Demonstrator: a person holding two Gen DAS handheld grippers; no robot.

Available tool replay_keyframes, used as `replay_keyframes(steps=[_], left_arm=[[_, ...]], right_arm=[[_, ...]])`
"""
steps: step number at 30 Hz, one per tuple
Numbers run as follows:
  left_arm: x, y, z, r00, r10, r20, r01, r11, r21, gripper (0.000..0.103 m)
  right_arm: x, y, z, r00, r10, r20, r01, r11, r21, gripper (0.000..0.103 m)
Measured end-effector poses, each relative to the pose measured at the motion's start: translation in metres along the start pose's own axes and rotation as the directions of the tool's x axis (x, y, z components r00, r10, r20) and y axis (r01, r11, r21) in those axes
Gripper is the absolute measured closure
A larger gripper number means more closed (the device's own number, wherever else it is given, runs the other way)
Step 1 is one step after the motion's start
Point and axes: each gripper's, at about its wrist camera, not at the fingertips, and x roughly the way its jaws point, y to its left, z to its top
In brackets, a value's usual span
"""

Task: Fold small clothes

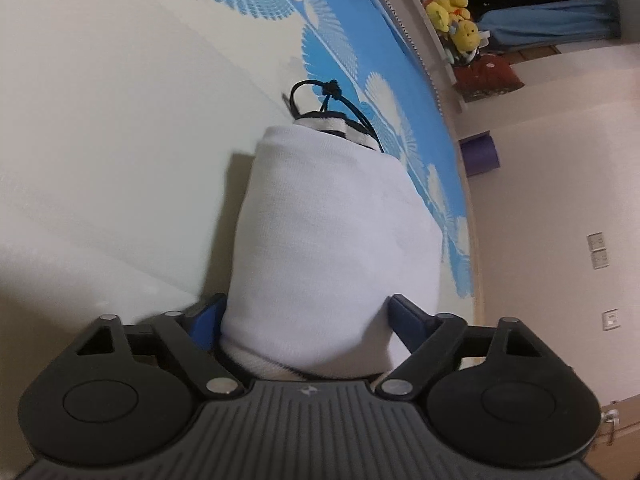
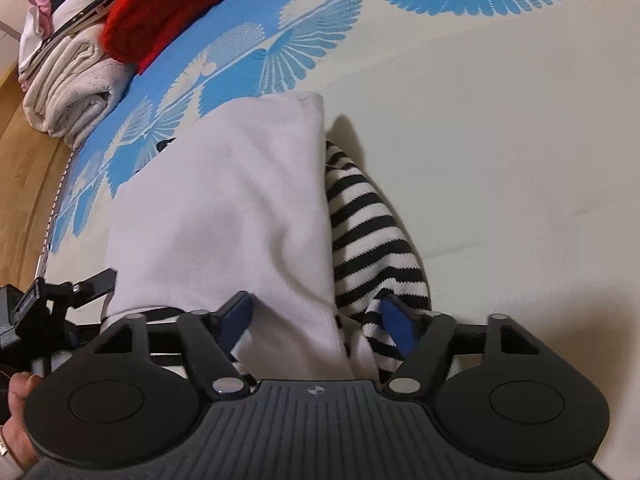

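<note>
A folded white garment (image 1: 328, 232) lies on the cream and blue bedspread (image 1: 120, 120). Its black-and-white striped band (image 1: 340, 126) and a black drawstring (image 1: 320, 92) stick out at the far end. My left gripper (image 1: 308, 316) stands open and wide, its blue pads on either side of the near end. In the right wrist view the white garment (image 2: 224, 208) overlaps a black-and-white striped part (image 2: 368, 232). My right gripper (image 2: 316, 320) is open over that edge, with white cloth and striped cloth between its fingers. A black finger (image 2: 100, 280) of the left gripper shows at the cloth's left edge.
A red knit (image 2: 180, 12) and rolled cream cloth (image 2: 76, 92) are stacked at the bed's far left corner, beside the wooden floor (image 2: 24, 160). Yellow plush toys (image 1: 452, 12) and a purple roll (image 1: 480, 156) sit beyond the bed edge. A hand (image 2: 16, 412) shows at lower left.
</note>
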Motion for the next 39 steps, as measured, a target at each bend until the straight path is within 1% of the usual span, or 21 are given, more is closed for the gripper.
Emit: replay_keyframes(steps=[1,2,3,5,8,12,16,18,20,22,24,26,28,29,31,32,34,35,36,37,39], left_arm=[[0.0,-0.007,0.0,1.0,0.023,0.006,-0.024,0.999,0.021,0.026],[0.001,-0.016,0.0,0.999,0.044,0.013,-0.045,0.998,0.051,0.04],[-0.002,-0.027,0.001,0.998,0.067,0.02,-0.068,0.994,0.089,0.046],[-0.008,-0.051,0.005,0.995,0.098,0.027,-0.101,0.982,0.159,0.057],[-0.025,-0.091,0.015,0.993,0.112,0.037,-0.118,0.953,0.279,0.059],[-0.045,-0.133,0.045,0.989,0.124,0.077,-0.144,0.904,0.403,0.061],[-0.058,-0.145,0.088,0.987,0.112,0.114,-0.152,0.881,0.448,0.061],[-0.064,-0.136,0.113,0.986,0.107,0.127,-0.152,0.888,0.435,0.06],[-0.066,-0.114,0.134,0.987,0.099,0.13,-0.143,0.91,0.389,0.052],[-0.065,-0.08,0.154,0.979,0.132,0.152,-0.175,0.932,0.317,0.045],[-0.065,-0.048,0.168,0.955,0.252,0.158,-0.28,0.939,0.198,0.045],[-0.071,-0.037,0.172,0.951,0.272,0.149,-0.294,0.943,0.154,0.045],[-0.077,-0.041,0.168,0.961,0.248,0.127,-0.269,0.943,0.194,0.041],[-0.076,-0.044,0.165,0.964,0.244,0.105,-0.262,0.94,0.221,0.032],[-0.069,-0.05,0.156,0.967,0.252,0.035,-0.252,0.93,0.266,0.027],[-0.063,-0.049,0.151,0.966,0.259,0.0,-0.248,0.925,0.287,0.027],[-0.048,-0.049,0.143,0.95,0.31,-0.032,-0.282,0.9,0.332,0.028],[-0.039,-0.048,0.137,0.931,0.365,-0.021,-0.332,0.867,0.371,0.028],[-0.028,-0.044,0.132,0.904,0.427,-0.009,-0.385,0.823,0.418,0.026],[-0.021,-0.039,0.129,0.893,0.451,-0.009,-0.401,0.802,0.443,0.023],[-0.022,-0.027,0.132,0.897,0.442,-0.031,-0.396,0.831,0.391,0.022]], right_arm=[[0.0,0.0,-0.001,1.0,0.012,0.011,-0.012,1.0,0.007,0.053],[-0.002,0.0,0.0,0.999,0.028,0.024,-0.028,0.999,0.016,0.077],[-0.005,-0.001,0.0,0.998,0.045,0.038,-0.046,0.999,0.028,0.096],[-0.01,0.001,0.001,0.996,0.055,0.071,-0.059,0.997,0.044,0.096],[-0.014,0.008,0.002,0.991,0.071,0.111,-0.078,0.995,0.059,0.097],[-0.017,0.024,0.016,0.974,0.112,0.196,-0.131,0.988,0.085,0.098],[-0.018,0.045,0.047,0.936,0.148,0.32,-0.189,0.977,0.099,0.098],[-0.017,0.058,0.061,0.917,0.16,0.365,-0.206,0.975,0.088,0.099],[-0.008,0.076,0.075,0.912,0.162,0.377,-0.198,0.979,0.057,0.099],[0.008,0.091,0.081,0.922,0.14,0.361,-0.163,0.986,0.035,0.099],[0.031,0.1,0.089,0.944,0.086,0.318,-0.105,0.994,0.042,0.099],[0.053,0.104,0.093,0.966,0.023,0.259,-0.036,0.998,0.044,0.099],[0.063,0.108,0.095,0.968,-0.082,0.237,0.077,0.997,0.032,0.095],[0.064,0.107,0.095,0.967,-0.093,0.236,0.087,0.996,0.037,0.094],[0.058,0.107,0.095,0.97,-0.067,0.235,0.055,0.997,0.06,0.086],[0.053,0.107,0.095,0.969,-0.048,0.242,0.034,0.998,0.061,0.075],[0.045,0.113,0.091,0.969,-0.008,0.249,0.001,1.0,0.028,0.061],[0.045,0.117,0.089,0.97,0.012,0.241,-0.011,1.0,-0.003,0.052],[0.048,0.119,0.086,0.976,0.017,0.216,-0.009,0.999,-0.037,0.05],[0.056,0.119,0.082,0.987,-0.006,0.16,0.018,0.997,-0.072,0.05],[0.074,0.115,0.073,0.991,-0.112,0.066,0.119,0.987,-0.108,0.053]])
